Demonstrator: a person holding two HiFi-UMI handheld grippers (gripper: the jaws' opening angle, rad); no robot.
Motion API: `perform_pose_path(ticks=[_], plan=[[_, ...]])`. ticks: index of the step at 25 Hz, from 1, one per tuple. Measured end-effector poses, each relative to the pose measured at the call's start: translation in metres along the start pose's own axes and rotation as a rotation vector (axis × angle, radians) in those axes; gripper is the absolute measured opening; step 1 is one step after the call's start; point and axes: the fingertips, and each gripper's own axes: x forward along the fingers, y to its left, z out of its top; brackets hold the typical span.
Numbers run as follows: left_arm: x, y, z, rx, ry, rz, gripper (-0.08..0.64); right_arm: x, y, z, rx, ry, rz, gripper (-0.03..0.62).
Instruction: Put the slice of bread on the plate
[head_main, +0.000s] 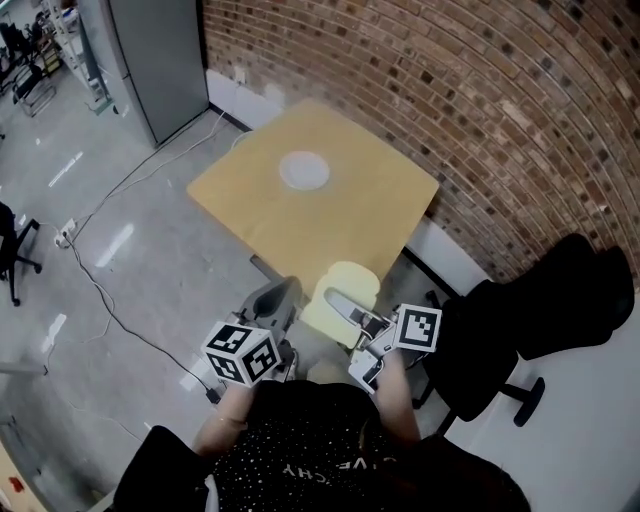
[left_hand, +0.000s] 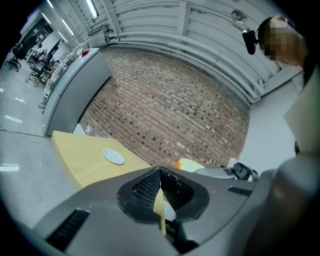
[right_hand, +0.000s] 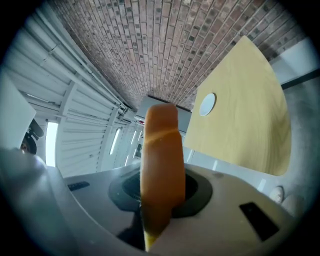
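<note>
A slice of bread (head_main: 338, 292) with a brown crust hangs in the air in front of the table's near edge. My right gripper (head_main: 347, 306) is shut on it. In the right gripper view the slice (right_hand: 160, 165) stands edge-on between the jaws. A round white plate (head_main: 303, 170) lies empty on the yellow table (head_main: 360, 225), well beyond both grippers. My left gripper (head_main: 281, 297) sits just left of the bread, shut with nothing in it. Its view shows the plate (left_hand: 114, 156) far off and the bread (left_hand: 188, 164) to the right.
A brick wall (head_main: 470, 110) runs behind and to the right of the table. A black office chair (head_main: 545, 305) stands at the right, a grey cabinet (head_main: 155, 60) at the back left. Cables (head_main: 110, 300) trail over the floor on the left.
</note>
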Motion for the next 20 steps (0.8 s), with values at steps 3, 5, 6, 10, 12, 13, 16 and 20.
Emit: perform_pose_path(ticks=[3,5,6,10,12,13,16,20], plan=[[-0.003,-0.002,-0.004,-0.007,0.007,-0.01,0.011,-0.008,-0.001,0.0,0.012,-0.024,-0.018,0.098],[-0.007,-0.003,-0.007,-0.013,0.014,-0.007,0.011,-0.01,-0.003,-0.002,0.018,-0.028,-0.024,0.098],[-0.009,-0.002,-0.009,-0.016,0.017,-0.003,0.011,-0.01,-0.003,-0.004,0.019,-0.025,-0.027,0.098],[-0.011,0.001,-0.01,-0.022,0.018,0.006,0.011,-0.007,-0.003,-0.005,0.02,-0.013,-0.023,0.098],[-0.01,0.003,-0.008,-0.024,0.013,0.01,0.011,-0.005,-0.002,-0.003,0.02,-0.008,-0.02,0.098],[-0.008,0.005,-0.007,-0.022,0.012,0.012,0.011,-0.004,-0.003,-0.002,0.019,-0.005,-0.02,0.098],[-0.002,0.012,0.0,-0.015,0.007,0.013,0.011,0.004,-0.006,0.008,0.015,0.0,-0.022,0.098],[0.016,0.036,0.017,-0.002,0.001,0.026,0.011,0.031,-0.017,0.033,0.014,0.008,-0.015,0.098]])
